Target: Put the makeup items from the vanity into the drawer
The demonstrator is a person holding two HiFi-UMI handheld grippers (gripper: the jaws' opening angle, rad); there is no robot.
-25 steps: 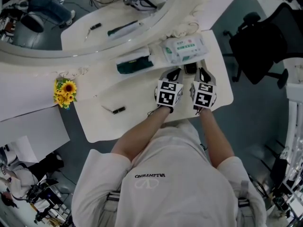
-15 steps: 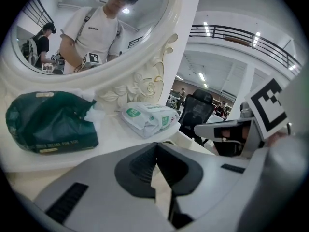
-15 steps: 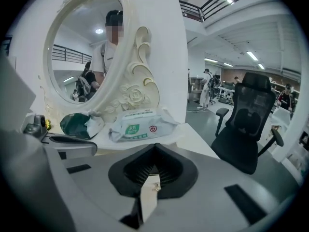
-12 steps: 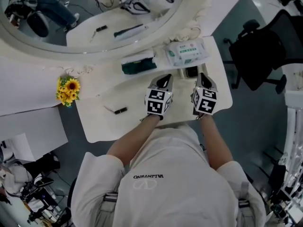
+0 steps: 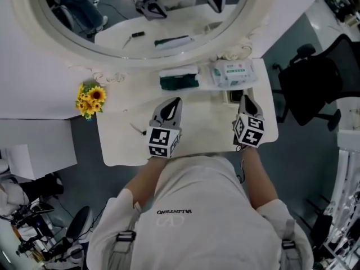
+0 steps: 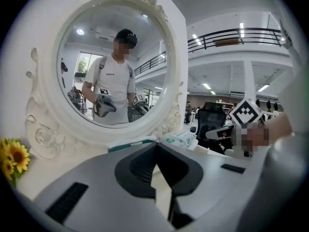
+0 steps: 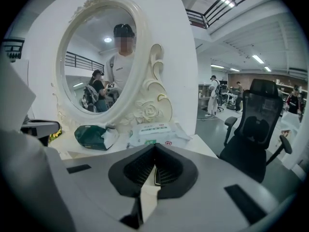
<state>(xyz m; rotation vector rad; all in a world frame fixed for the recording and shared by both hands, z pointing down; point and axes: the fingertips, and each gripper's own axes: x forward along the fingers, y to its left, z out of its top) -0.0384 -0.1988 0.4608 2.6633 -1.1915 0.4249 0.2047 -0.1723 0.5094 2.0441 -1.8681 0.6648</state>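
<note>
In the head view a dark compact [image 5: 236, 96] lies on the white vanity top [image 5: 205, 122], just left of the tips of my right gripper [image 5: 244, 98]. That gripper is shut and holds nothing; in the right gripper view [image 7: 154, 146] its pads meet, raised above the top. My left gripper [image 5: 175, 101] hovers over the middle of the vanity, also shut and empty, its pads together in the left gripper view [image 6: 155, 146]. A small thin black makeup item [image 5: 138, 130] lies at the vanity's left, right beside the left gripper's marker cube. No drawer shows in any view.
A green pouch [image 5: 179, 82] and a pack of wipes [image 5: 233, 72] sit at the back under the round white mirror [image 5: 84, 38]. A sunflower sprig [image 5: 90, 99] lies at the far left. A black office chair [image 5: 306, 89] stands to the right of the vanity.
My left gripper has swung left, away from the compact, to the middle of the vanity and risen. The right gripper has lifted a little. The compact has stayed where it was.
</note>
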